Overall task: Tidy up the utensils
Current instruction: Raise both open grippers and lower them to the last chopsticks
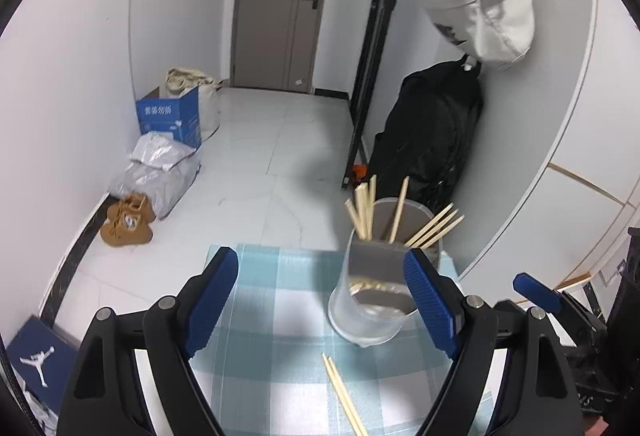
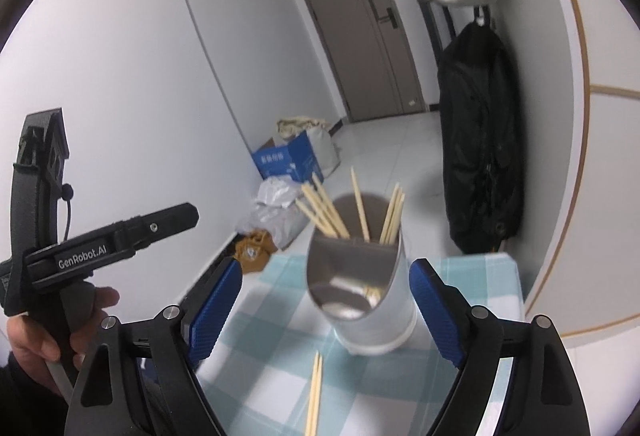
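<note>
Both grippers empty, fingers apart: left gripper [image 1: 320,300], right gripper [image 2: 326,306]. Loose chopstick pair [image 2: 315,392] lies on the checked desk [image 2: 280,336] near its front edge, just before the holder [image 2: 360,288], long axis running front-to-back. Right sits more squarely over it, likely the better pick

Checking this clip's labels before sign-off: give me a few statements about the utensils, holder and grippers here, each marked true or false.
1. Chopsticks stand in the holder. True.
2. A pair of chopsticks lies on the checked cloth in front of the holder. True.
3. The right gripper is shut on a chopstick. False: its jaws are open with nothing gripped.
4. The holder lies tipped on its side. False: it stands upright.
5. The left gripper has open jaws. True.
</note>
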`<state>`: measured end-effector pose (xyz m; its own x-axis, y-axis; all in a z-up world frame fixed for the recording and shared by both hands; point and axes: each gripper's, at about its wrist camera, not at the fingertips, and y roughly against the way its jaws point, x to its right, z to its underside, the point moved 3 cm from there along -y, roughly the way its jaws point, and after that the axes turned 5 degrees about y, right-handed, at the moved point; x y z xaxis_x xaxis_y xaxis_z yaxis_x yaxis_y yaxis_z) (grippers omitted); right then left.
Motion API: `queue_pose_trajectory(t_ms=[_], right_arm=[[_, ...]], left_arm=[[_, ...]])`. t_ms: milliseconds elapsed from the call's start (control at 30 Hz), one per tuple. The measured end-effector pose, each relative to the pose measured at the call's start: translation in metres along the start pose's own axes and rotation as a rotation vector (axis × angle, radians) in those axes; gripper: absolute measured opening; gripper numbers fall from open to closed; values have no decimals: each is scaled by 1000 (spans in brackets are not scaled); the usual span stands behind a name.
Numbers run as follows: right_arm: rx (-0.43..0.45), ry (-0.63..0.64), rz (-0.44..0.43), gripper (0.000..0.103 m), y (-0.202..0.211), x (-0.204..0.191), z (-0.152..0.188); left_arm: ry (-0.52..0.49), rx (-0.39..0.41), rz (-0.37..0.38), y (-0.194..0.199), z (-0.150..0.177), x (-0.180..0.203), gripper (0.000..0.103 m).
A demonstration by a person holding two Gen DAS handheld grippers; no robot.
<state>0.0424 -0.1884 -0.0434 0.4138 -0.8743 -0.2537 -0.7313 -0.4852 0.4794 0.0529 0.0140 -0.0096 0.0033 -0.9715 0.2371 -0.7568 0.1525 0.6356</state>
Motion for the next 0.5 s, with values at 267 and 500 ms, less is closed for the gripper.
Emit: queue_pose_trajectory(t_ms=[267, 500], right_arm=[[-151, 42, -23, 78, -32, -14, 43], [-364, 99, -11, 46, -81, -19, 88]], left_arm=[[88, -75, -37, -32, 32, -35, 82], [164, -122, -83, -50, 49, -65, 81]])
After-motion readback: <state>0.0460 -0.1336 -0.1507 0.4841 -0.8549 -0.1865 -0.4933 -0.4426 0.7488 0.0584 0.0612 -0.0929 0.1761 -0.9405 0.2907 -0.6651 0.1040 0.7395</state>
